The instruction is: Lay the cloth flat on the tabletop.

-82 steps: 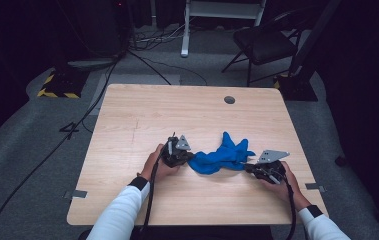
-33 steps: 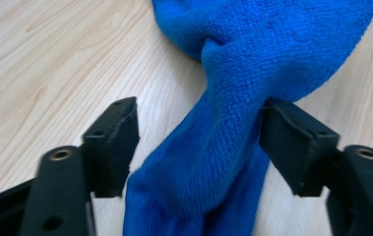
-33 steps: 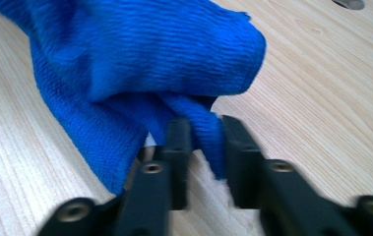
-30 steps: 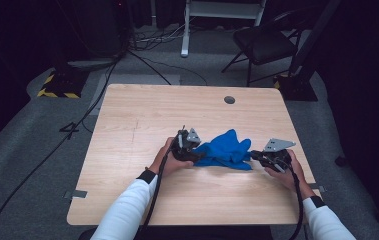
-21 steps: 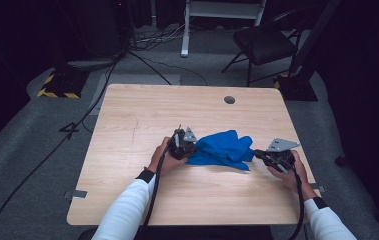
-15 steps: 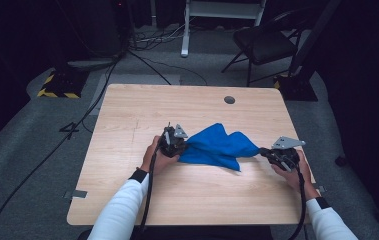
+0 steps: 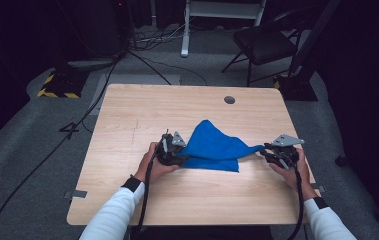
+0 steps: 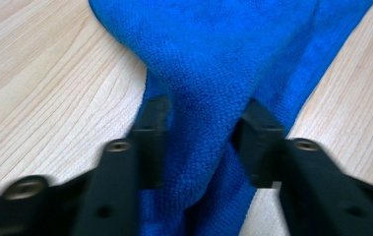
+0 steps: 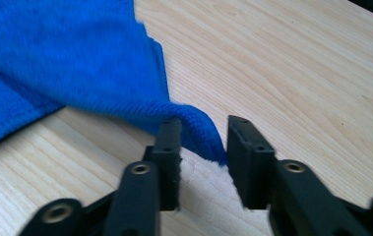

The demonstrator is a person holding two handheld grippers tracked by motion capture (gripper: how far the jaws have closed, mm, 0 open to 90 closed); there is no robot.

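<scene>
A blue cloth (image 7: 212,147) lies stretched flat on the wooden table (image 7: 147,105), running to a thin corner on the right. My left gripper (image 7: 178,154) is at its left end. In the left gripper view the jaws have just been opening and stand apart, with a loose fold of the cloth (image 8: 213,49) lying between the left gripper (image 8: 203,132) pads. My right gripper (image 7: 268,152) is at the cloth's right corner. Its jaws have also just been opening. In the right gripper view the cloth's hemmed corner (image 9: 194,123) sags between the parted pads of the right gripper (image 9: 203,142).
A round cable hole (image 7: 229,100) sits near the table's far edge. Beyond the table stand a dark chair (image 7: 267,45) and a white stand (image 7: 217,15). Cables (image 7: 92,105) run across the grey floor on the left.
The cloth, bunched up between the grippers before, is now pulled out flat. The right hand has moved right and the left hand a little left, drawing it wide.
</scene>
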